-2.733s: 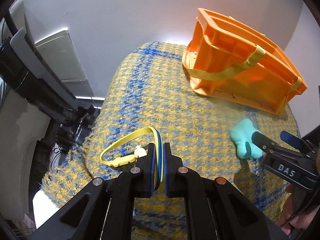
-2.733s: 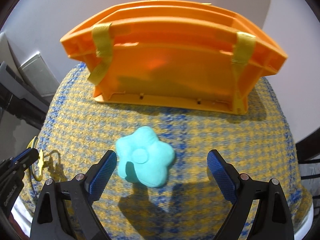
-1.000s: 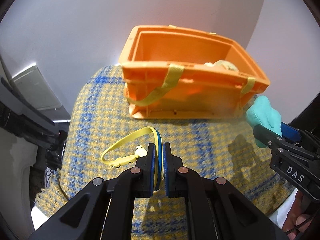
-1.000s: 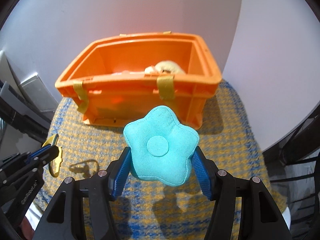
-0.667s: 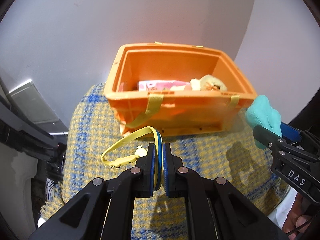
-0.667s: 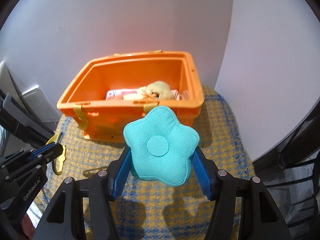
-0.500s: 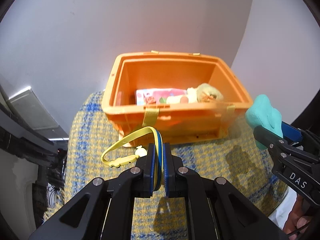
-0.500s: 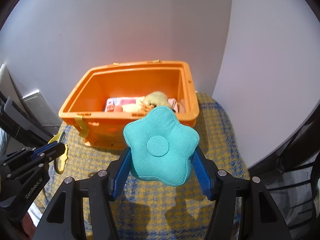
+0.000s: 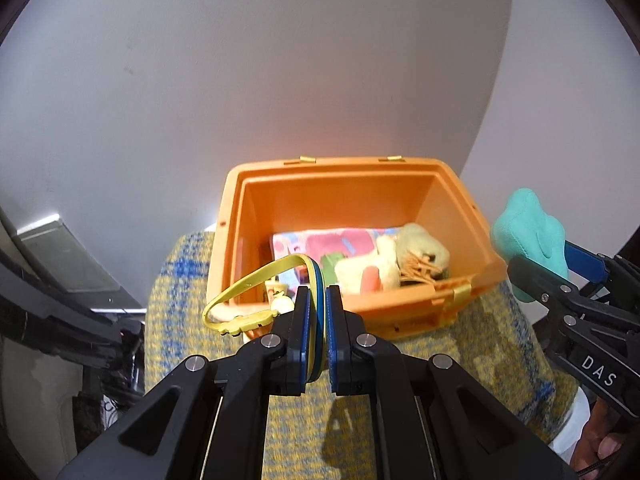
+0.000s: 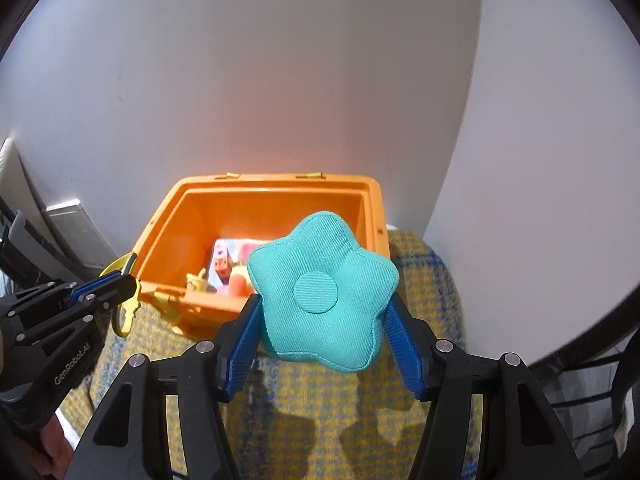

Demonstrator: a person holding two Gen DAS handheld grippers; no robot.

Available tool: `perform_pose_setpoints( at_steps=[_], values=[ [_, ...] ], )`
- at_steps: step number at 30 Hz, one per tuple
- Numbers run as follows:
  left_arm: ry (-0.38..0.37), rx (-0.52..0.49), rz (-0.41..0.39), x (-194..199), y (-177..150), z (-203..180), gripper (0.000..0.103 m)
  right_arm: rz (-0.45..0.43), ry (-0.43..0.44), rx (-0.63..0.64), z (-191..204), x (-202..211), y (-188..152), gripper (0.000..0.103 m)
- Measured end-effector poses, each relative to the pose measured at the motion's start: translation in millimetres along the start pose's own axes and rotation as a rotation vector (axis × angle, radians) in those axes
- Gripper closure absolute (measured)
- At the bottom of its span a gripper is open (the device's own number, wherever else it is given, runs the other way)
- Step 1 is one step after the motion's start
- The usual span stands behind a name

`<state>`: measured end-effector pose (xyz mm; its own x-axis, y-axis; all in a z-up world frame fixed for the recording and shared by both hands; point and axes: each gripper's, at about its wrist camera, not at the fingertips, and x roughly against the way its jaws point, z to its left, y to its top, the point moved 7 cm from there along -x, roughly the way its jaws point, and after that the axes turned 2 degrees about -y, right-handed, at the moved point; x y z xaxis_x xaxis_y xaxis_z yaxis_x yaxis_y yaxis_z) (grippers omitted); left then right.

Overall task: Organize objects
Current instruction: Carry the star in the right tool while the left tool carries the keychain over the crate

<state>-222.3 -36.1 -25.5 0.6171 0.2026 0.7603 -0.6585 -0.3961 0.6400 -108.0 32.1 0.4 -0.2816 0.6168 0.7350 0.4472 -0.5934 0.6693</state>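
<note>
Yellow plastic strap loop (image 9: 256, 280), thin and flexible with a small charm at its end, was pinched between the closed pads of the left tool (image 9: 318, 312); it hung over the near-left rim of the orange bin (image 9: 400, 168). Bin: rigid moulded plastic, open top, long axis left to right, on a yellow-blue woven cover (image 10: 420, 264). It lay just ahead of and below both tools. Inside: a pink printed pack (image 9: 336, 244) flat on the bottom, a cream plush toy (image 9: 416, 252) to its right. Right tool (image 10: 322, 344) clamped a teal star cushion (image 10: 322, 284), soft twill fabric, over the bin's near-right corner. Both loads looked about equally near the opening; likely next move: forward, then release.
</note>
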Motion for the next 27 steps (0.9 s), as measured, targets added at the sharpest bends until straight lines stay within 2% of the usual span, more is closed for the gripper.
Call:
perform_pose_setpoints(
  at_steps=[14,27],
  values=[
    [0.001,-0.010,0.015,-43,37,8,0.094,0.027,0.012,0.001,2,-44,33,0.043],
    [-0.026,0.007,0.066,-85,53,15,0.093,0.070,0.016,0.009,5,-86,50,0.042]
  ],
)
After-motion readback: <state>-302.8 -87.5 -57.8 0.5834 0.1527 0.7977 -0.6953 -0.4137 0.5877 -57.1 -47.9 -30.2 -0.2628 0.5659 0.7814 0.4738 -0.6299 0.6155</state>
